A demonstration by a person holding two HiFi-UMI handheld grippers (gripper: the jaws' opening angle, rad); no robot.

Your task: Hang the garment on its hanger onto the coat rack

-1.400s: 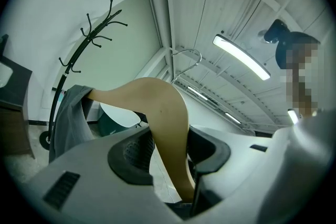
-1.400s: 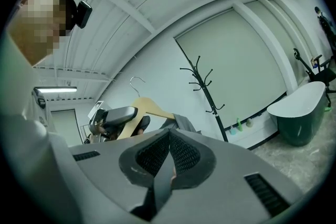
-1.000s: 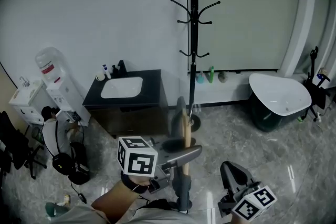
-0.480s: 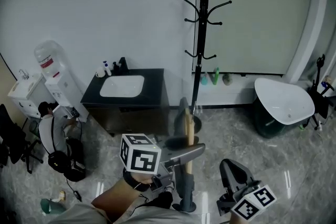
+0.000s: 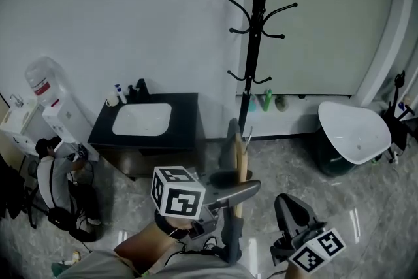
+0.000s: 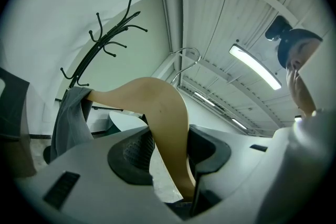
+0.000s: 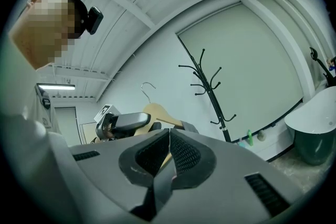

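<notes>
Between the fingers (image 6: 130, 156) of the left gripper (image 6: 170, 157) the hanger (image 6: 160, 105) sits clamped, with the right gripper (image 7: 169, 153) closed empty.

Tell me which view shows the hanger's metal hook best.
The left gripper view: the hook stands close and whole against the ceiling. The right gripper view shows it small; the head view shows only a thin sliver.

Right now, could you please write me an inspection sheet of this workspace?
Surface: grey tiled floor, glossy.
Job's things: wooden hanger with grey garment draped on it, not yet on the black coat rack.
Clutter: bottles beside the rack's base.
Tools: left tool shut on the hanger; right tool shut, empty.
Cables: nothing seen.
Surroundings: sink cabinet, water dispenser, white tub, seated person.
</notes>
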